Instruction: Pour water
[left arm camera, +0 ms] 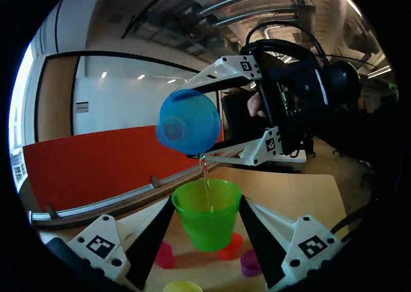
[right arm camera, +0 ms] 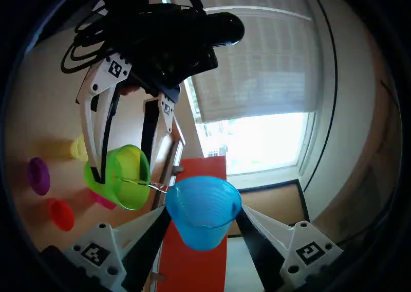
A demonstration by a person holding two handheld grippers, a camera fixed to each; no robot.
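Note:
My left gripper [left arm camera: 207,221] is shut on a green cup [left arm camera: 207,216], held upright above the wooden table [left arm camera: 303,194]. Above it my right gripper [left arm camera: 203,120] is shut on a blue cup [left arm camera: 188,121], tipped over so its bottom faces this camera. A thin stream of water [left arm camera: 205,175] falls from the blue cup's rim into the green cup. In the right gripper view the blue cup [right arm camera: 204,217] sits between the right gripper's [right arm camera: 204,216] fingers, and water [right arm camera: 141,182] runs from its lip to the green cup [right arm camera: 119,178], held by the left gripper [right arm camera: 123,158].
Small cups lie on the table below: pink [left arm camera: 165,255], orange [left arm camera: 230,247], purple [left arm camera: 250,263] and yellow [left arm camera: 182,286]. An orange-red panel [left arm camera: 103,163] with a rail edges the table. A bright window [right arm camera: 262,143] with a blind lies beyond.

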